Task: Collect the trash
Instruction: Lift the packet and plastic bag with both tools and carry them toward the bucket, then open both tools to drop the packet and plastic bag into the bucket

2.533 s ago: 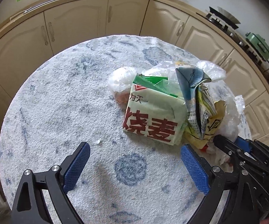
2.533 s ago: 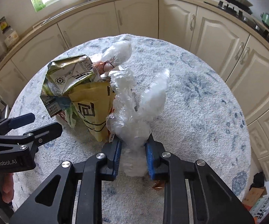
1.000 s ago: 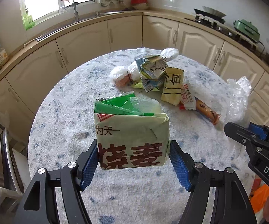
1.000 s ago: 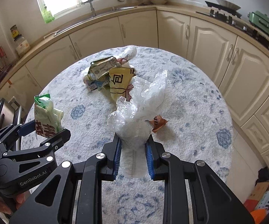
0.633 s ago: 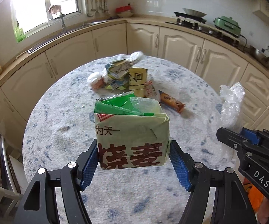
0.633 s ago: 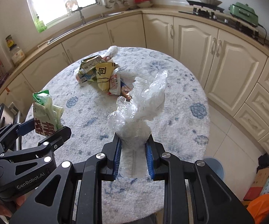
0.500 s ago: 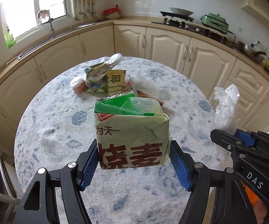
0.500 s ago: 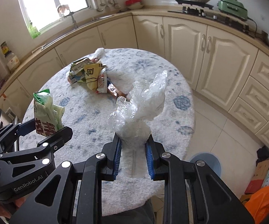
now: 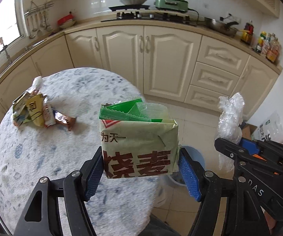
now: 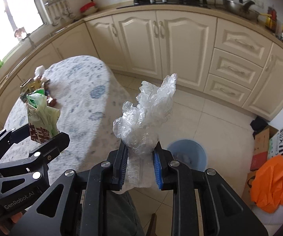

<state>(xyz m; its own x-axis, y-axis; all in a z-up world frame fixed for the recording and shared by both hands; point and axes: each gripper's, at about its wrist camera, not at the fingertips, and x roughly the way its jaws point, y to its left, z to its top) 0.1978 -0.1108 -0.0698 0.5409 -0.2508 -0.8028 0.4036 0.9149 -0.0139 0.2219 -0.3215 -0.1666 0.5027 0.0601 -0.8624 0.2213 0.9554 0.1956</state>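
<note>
My left gripper [image 9: 141,169] is shut on a pale green food packet [image 9: 138,145] with red characters, held in the air over the table's right edge. It also shows in the right wrist view [image 10: 41,122]. My right gripper [image 10: 139,163] is shut on a crumpled clear plastic bag [image 10: 145,116], held above the floor; the bag also shows in the left wrist view [image 9: 229,118]. A light blue bin [image 10: 187,155] stands on the floor just right of and below the right gripper, partly hidden behind the packet in the left wrist view [image 9: 192,157].
A round table with a blue-speckled cloth [image 9: 43,157] holds a pile of wrappers [image 9: 37,112] at its far left. Cream cabinets [image 10: 180,43] line the back. Cardboard boxes [image 10: 261,143] and an orange bag [image 10: 273,179] lie on the floor at right.
Both grippers have swung right, away from the table, carrying the packet and the plastic bag. The floor and the blue bin have come into view below them.
</note>
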